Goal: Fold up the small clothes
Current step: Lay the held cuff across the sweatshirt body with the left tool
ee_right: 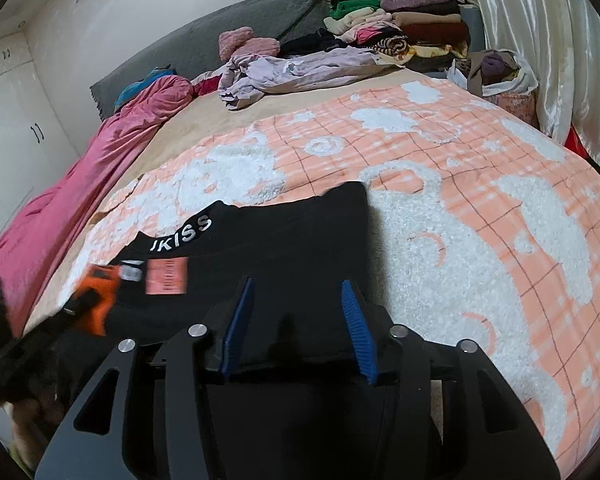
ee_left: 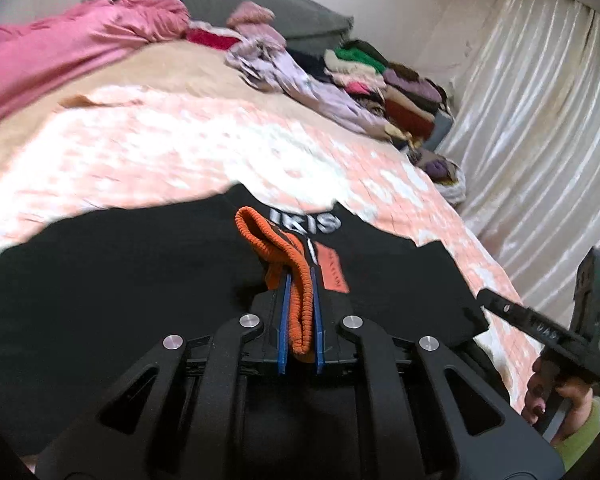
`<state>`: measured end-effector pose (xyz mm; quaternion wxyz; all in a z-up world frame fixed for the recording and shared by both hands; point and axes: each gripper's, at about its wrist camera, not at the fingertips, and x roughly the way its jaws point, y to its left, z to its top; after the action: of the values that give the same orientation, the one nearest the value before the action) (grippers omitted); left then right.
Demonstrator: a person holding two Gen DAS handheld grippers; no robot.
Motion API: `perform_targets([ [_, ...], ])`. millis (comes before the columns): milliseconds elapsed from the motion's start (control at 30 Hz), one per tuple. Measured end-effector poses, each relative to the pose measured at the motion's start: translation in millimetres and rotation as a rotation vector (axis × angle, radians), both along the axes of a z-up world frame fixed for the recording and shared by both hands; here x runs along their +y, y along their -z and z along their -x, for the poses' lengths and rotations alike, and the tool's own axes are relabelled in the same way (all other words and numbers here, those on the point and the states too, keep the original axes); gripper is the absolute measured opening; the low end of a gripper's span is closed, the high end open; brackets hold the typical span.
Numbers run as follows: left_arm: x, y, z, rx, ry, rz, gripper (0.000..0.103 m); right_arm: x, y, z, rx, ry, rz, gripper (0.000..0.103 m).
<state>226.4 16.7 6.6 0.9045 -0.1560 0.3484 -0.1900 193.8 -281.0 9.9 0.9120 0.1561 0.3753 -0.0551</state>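
A small black garment [ee_left: 140, 292] with white letters and an orange label lies flat on the orange-and-white blanket [ee_left: 180, 148]; it also shows in the right wrist view [ee_right: 284, 248]. My left gripper [ee_left: 300, 280] is shut on the garment's orange ribbed band [ee_left: 288, 256], which folds over between the blue pads. In the right wrist view the left gripper [ee_right: 88, 308] appears blurred at the left with the orange band. My right gripper [ee_right: 298, 286] is open, hovering over the garment's right part with nothing between its pads. It shows at the right edge of the left wrist view [ee_left: 484, 294].
Stacks of folded clothes [ee_right: 404, 24] and a loose lilac garment [ee_right: 300, 68] lie at the far end of the bed. A pink quilt [ee_right: 80, 168] runs along the left. A grey headboard [ee_right: 228, 28], a curtain [ee_right: 560, 40] on the right and white cupboards [ee_right: 4, 120] surround the bed.
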Motion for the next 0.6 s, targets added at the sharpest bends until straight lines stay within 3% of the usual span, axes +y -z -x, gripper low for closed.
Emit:
perform_targets([
  [333,48.2,2.3,5.4,0.055,-0.092,0.049,0.003,16.9,6.9,-3.9,0.026,-0.027,0.057,0.045],
  [600,50.4,18.4,4.2,0.119,-0.099,-0.04,0.004,27.8,15.6,-16.1,0.042,-0.055,0.061,0.045],
])
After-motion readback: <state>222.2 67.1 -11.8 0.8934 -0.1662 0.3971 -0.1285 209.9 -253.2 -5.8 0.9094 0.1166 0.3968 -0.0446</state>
